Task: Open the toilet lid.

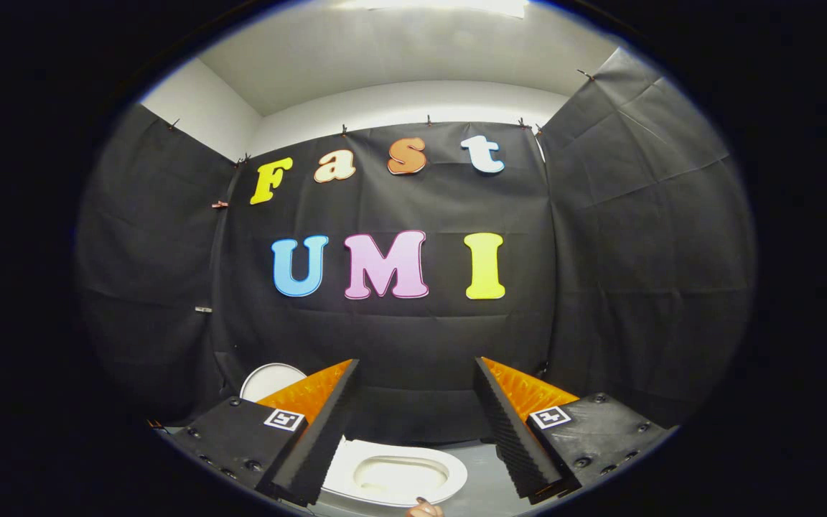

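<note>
The hand-held gripper point(417, 380) has its two fingers wide apart, holding nothing. They point at the black cloth wall point(413, 337). Low between the fingers sits a small white toilet point(395, 474) on a grey tabletop point(482, 495), with its bowl showing. A round white lid point(270, 379) stands up to the left, past the left finger. A fingertip point(424, 508) shows right by the toilet's near rim.

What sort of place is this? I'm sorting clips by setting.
Probably a mock bathroom in a recording booth: a white toilet sits low between the open gripper's fingers, with black cloth walls hung behind.
</note>
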`<act>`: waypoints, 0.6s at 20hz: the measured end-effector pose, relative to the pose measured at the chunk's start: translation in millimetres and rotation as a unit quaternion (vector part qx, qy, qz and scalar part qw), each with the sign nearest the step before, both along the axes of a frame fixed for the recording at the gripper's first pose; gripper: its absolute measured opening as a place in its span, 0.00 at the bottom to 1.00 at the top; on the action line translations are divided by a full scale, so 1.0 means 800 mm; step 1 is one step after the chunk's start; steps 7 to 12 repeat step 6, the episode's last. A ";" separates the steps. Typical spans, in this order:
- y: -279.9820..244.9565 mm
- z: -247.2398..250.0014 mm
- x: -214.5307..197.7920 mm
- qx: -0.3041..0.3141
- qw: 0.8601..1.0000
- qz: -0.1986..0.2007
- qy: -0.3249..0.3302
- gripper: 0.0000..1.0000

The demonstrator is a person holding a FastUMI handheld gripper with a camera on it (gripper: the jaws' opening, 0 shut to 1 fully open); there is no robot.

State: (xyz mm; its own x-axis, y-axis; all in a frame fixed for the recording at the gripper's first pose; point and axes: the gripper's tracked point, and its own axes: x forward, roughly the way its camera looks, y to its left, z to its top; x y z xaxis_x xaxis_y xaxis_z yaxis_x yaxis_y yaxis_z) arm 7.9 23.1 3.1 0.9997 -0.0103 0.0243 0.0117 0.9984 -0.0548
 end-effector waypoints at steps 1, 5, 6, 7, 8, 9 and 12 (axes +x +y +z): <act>-0.001 0.001 -0.001 0.000 1.000 0.000 -0.001 0.98; 0.000 0.000 0.000 0.001 1.000 0.001 0.000 0.98; -0.001 0.000 0.000 0.002 1.000 0.001 0.000 0.98; -0.001 0.000 0.000 0.002 1.000 0.001 0.000 0.98; -0.001 0.000 0.000 0.002 1.000 0.001 0.000 0.98; -0.001 0.000 0.000 0.002 1.000 0.001 0.000 0.98; -0.001 0.000 0.000 0.002 1.000 0.001 0.000 0.98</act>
